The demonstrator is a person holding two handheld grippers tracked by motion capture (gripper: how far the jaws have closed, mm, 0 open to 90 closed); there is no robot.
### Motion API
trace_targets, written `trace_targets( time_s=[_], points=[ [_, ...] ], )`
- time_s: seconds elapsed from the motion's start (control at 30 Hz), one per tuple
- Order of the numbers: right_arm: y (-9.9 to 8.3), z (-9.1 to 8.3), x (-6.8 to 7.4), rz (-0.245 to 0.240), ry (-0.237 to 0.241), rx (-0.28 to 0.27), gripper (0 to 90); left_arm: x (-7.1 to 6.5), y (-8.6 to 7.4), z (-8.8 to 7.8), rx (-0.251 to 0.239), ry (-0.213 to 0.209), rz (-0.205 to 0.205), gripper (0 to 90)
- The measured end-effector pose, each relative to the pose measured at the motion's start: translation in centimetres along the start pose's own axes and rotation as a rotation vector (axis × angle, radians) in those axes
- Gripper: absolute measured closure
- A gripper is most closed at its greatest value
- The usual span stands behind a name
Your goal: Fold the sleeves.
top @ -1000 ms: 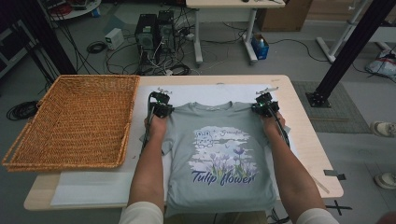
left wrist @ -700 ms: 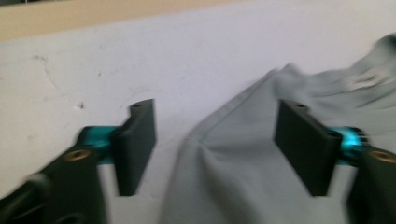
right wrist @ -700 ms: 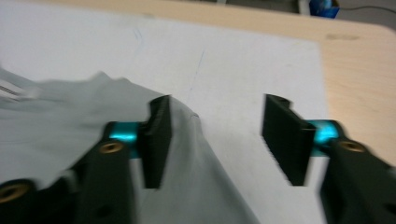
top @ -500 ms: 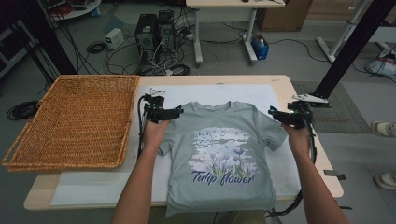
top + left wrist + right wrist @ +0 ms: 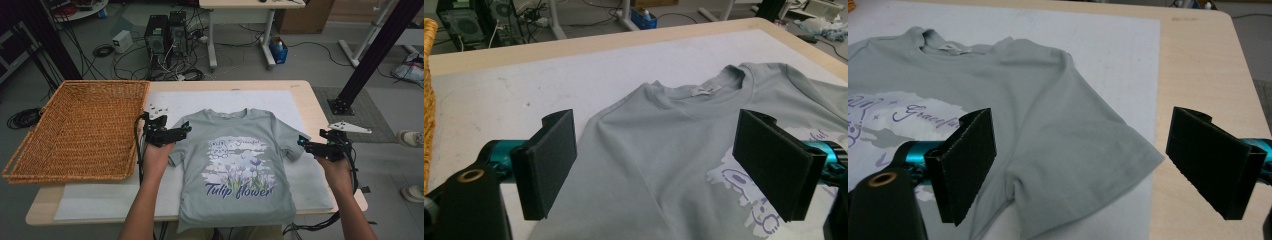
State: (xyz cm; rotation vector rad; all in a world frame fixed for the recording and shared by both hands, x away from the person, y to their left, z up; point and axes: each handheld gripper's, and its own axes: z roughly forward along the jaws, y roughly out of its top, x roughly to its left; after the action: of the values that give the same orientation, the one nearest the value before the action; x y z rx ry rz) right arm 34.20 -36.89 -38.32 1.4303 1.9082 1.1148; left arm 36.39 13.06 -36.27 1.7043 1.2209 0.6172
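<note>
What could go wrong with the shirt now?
1. The T-shirt hangs over the table's near edge; a tug might slide it off.
2. The right tongs, open at the right sleeve, may pinch only one layer and bunch it.
3. The left tongs could snag the basket close beside them.

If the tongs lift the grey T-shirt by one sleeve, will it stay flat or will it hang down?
The grey T-shirt would probably hang limp: it is thin cloth lying flat with soft creases near the sleeve. It looks light, so a small pinch should carry it. Pushed, it would likely bunch up on the white mat rather than slide as one piece.
</note>
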Motion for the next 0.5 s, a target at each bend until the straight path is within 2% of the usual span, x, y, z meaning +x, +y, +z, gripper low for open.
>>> trace_targets(
  time_s=[0.3, 0.33, 0.37, 0.43, 0.47, 0.5],
  points=[
    [-0.2, 0.1, -1.8, 0.060, -0.042, 0.032, 12.7, -0.2, -0.5, -0.2, 0.013, 0.025, -0.002, 17.8],
    [-0.4, 0.4, -2.2, 0.073, -0.055, 0.054, 12.9, -0.3, -0.8, -0.1, 0.023, 0.030, 0.001, 17.8],
    [-0.4, 0.4, -2.2, 0.073, -0.055, 0.054, 12.9, -0.3, -0.8, -0.1, 0.023, 0.030, 0.001, 17.8],
    [-0.7, 1.0, -2.7, 0.108, -0.067, 0.098, 15.5, -0.6, -1.4, 0.1, 0.049, 0.040, 0.016, 17.8],
    [-0.7, 1.0, -2.7, 0.108, -0.067, 0.098, 15.5, -0.6, -1.4, 0.1, 0.049, 0.040, 0.016, 17.8],
    [-1.0, 1.6, -2.9, 0.124, -0.085, 0.126, 17.5, -0.6, -1.8, 0.4, 0.069, 0.040, 0.024, 17.8]
  ],
)
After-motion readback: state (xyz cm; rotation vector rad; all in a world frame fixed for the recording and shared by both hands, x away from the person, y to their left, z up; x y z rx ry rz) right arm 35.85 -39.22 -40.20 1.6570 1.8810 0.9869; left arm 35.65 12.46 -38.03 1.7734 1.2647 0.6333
